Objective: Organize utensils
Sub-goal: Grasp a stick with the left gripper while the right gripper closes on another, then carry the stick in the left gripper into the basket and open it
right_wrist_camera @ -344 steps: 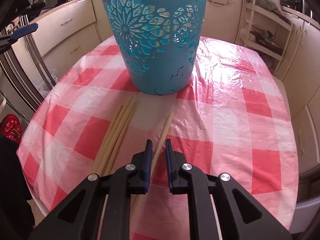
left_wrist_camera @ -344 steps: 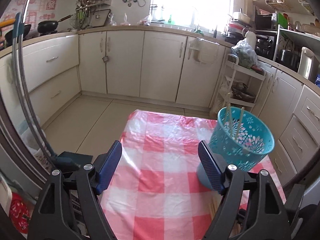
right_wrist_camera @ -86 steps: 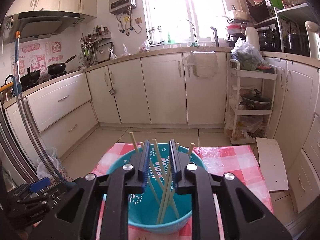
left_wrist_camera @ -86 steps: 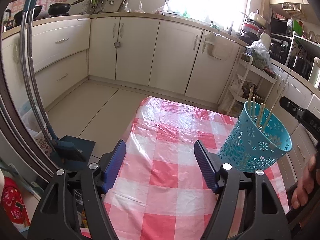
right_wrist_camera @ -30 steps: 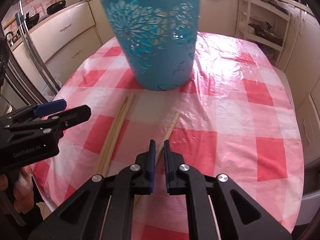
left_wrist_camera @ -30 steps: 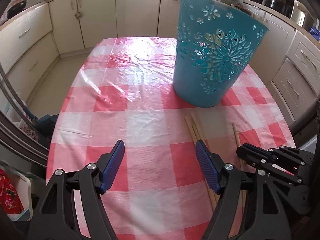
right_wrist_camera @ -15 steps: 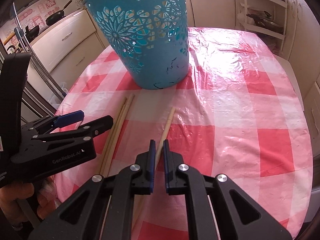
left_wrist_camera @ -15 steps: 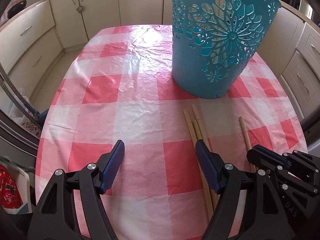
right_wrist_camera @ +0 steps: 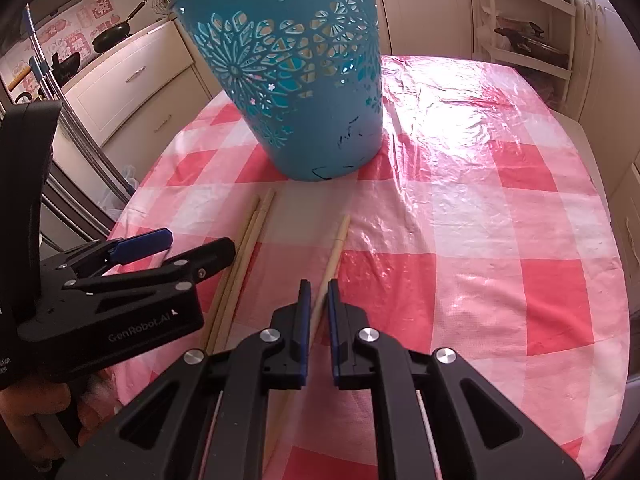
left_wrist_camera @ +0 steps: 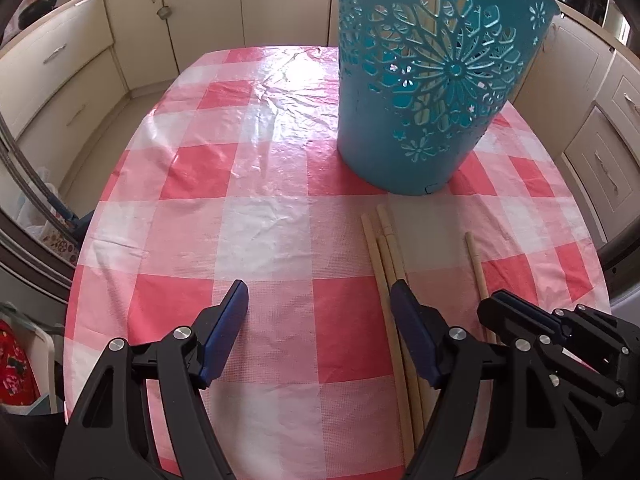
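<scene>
A teal cut-out basket [left_wrist_camera: 424,92] [right_wrist_camera: 288,68] stands upright on the red-and-white check tablecloth [left_wrist_camera: 260,240]. In front of it lie three wooden chopsticks [left_wrist_camera: 382,248] [right_wrist_camera: 248,236] side by side. A single chopstick [left_wrist_camera: 474,256] [right_wrist_camera: 338,240] lies apart to their right. My right gripper [right_wrist_camera: 319,286] [left_wrist_camera: 494,308] is low over the cloth, shut on that single chopstick near its middle. My left gripper [left_wrist_camera: 318,296] [right_wrist_camera: 192,244] stands open just left of the three chopsticks, its right finger over them, with nothing between the pads.
Cream kitchen cabinets [left_wrist_camera: 72,64] ring the table on all sides. A white shelf rack [right_wrist_camera: 520,40] stands behind the far right corner. The table's edges fall away close on the left and right. A hand [right_wrist_camera: 32,412] holds the left gripper's handle.
The left gripper has crept forward, so the basket looms larger in its view and it reaches further into the right wrist view. The right gripper stays put over the single chopstick.
</scene>
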